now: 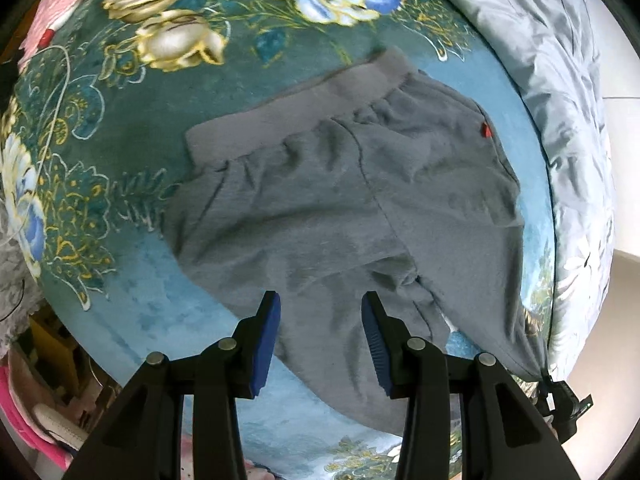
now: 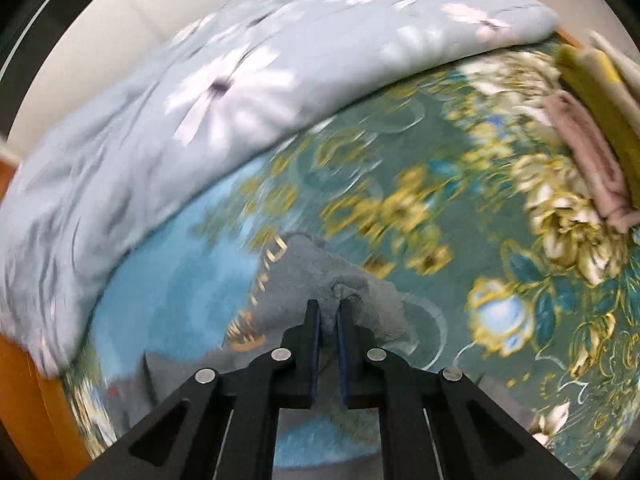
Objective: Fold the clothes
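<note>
Grey fleece trousers lie spread on a teal floral blanket, waistband at the far side, with a small red tag near the right edge. My left gripper hangs open and empty just above the trousers' near part. In the left wrist view the right gripper shows at the lower right, holding the end of a trouser leg. In the right wrist view my right gripper is shut on a bunched piece of the grey trousers, lifted off the blanket. That view is motion-blurred.
A grey-blue flowered quilt lies bunched along the bed's right side, also seen in the right wrist view. Folded pink and yellow cloths are stacked at the far right. A pink cloth lies at the far left. An orange bed frame runs lower left.
</note>
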### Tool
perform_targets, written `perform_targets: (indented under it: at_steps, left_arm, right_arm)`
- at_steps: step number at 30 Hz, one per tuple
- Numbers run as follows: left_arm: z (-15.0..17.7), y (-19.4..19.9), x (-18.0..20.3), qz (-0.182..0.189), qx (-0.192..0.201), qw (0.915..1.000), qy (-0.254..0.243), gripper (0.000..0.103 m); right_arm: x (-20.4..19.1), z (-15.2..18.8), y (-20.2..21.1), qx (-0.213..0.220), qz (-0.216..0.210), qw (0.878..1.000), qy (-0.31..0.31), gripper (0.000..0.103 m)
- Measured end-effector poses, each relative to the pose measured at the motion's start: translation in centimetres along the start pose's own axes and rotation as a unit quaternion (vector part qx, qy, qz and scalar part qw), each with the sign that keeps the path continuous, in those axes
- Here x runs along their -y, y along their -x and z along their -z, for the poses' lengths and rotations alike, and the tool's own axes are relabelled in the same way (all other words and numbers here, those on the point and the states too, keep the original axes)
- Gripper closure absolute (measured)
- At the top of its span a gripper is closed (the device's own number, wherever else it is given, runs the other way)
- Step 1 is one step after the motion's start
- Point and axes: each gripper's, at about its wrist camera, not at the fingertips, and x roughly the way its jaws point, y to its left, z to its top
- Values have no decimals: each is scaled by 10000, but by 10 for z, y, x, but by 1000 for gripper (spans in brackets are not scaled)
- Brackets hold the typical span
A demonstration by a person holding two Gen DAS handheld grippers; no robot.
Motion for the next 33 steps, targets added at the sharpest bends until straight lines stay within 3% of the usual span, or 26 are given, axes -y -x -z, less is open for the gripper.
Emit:
perform_targets:
  at_steps: [4, 8, 10, 15, 21, 23, 24, 26, 28, 30, 31, 33]
  left_arm:
    - [-1, -2, 4, -38, -16, 10000, -36, 60]
    - [-4, -2, 6, -109, 9, 9999, -55, 60]
    - [-5, -2, 6, -153, 11, 9999, -26, 60]
    - [-10, 0, 9, -164, 7, 9999, -5, 60]
    - [-16, 6, 11, -219, 67, 9997, -80, 60]
    - [-17, 4, 8, -244, 46, 9997, -40, 60]
    - [-17, 2, 7, -257, 29, 9997, -13, 60]
    - [-17, -1, 3, -261, -14, 9997, 39, 60]
    - [-16, -3, 0, -272, -52, 9996, 69, 60]
    - [-14, -5, -2, -313, -90, 9994, 89, 60]
    - [-13, -6, -3, -330, -108, 9993, 104, 60]
    - [-11, -6, -6, -317, -138, 9992, 179, 60]
  right_arm:
    - [-7, 1, 2, 202, 266, 9994, 2, 95]
    - [-54, 25, 7, 539, -64, 9950, 835, 95]
    - [-88, 58, 4, 481, -283, 9872, 1497, 95]
    - [-171, 177, -34, -441, -739, 9410, 3272, 95]
    - [-195, 236, -82, -1594, -743, 9198, 3507, 88]
    - [-193, 233, -74, -1654, -1112, 9146, 3519, 76]
    - [-189, 228, -67, -1618, -1298, 9142, 3482, 65]
    - [-174, 209, -53, -1388, -1554, 9235, 3221, 58]
    - [-145, 183, -51, -1183, -1522, 9477, 2545, 56]
    - [-115, 158, -67, -1329, -1447, 9676, 1589, 55]
    - [-105, 150, -77, -1470, -1495, 9706, 1182, 55]
    - [-105, 148, -89, -1638, -1590, 9682, 1028, 55]
